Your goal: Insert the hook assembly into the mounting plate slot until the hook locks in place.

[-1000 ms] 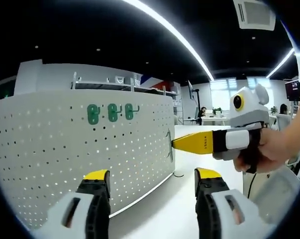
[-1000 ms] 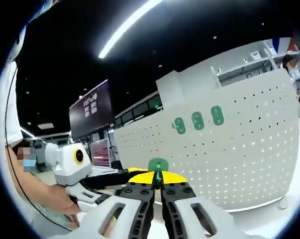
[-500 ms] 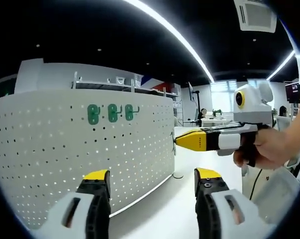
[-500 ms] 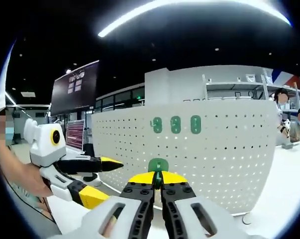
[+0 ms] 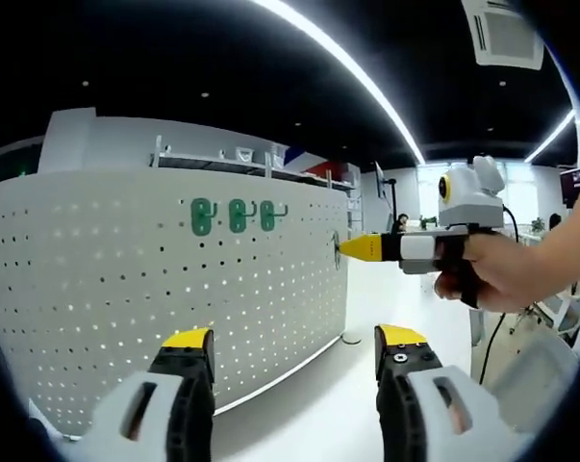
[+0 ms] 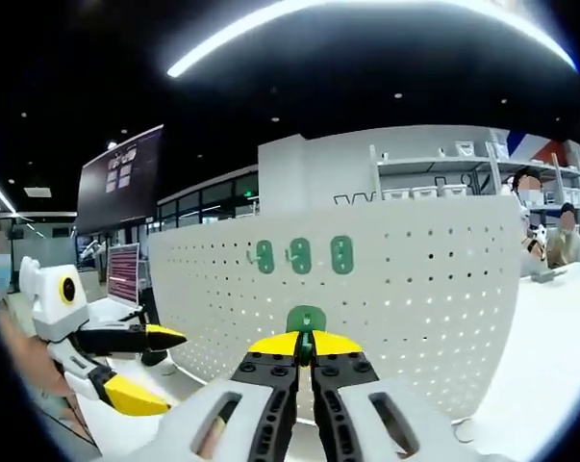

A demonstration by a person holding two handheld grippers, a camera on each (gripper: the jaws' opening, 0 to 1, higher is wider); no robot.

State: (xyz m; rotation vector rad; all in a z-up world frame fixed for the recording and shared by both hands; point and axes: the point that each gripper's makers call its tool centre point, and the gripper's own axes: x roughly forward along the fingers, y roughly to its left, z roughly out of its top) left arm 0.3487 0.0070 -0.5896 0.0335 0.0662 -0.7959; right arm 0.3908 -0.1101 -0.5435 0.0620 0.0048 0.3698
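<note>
Three green hooks hang in a row high on the white perforated mounting plate in the left gripper view, where we see our left gripper low over the table, jaws well apart and holding nothing. The right gripper, in a hand, points its yellow tips at the plate's edge. In the right gripper view, our right gripper has its jaws pressed together on a green hook assembly, which seems short of the plate, though depth is hard to judge. The left gripper shows at lower left.
</note>
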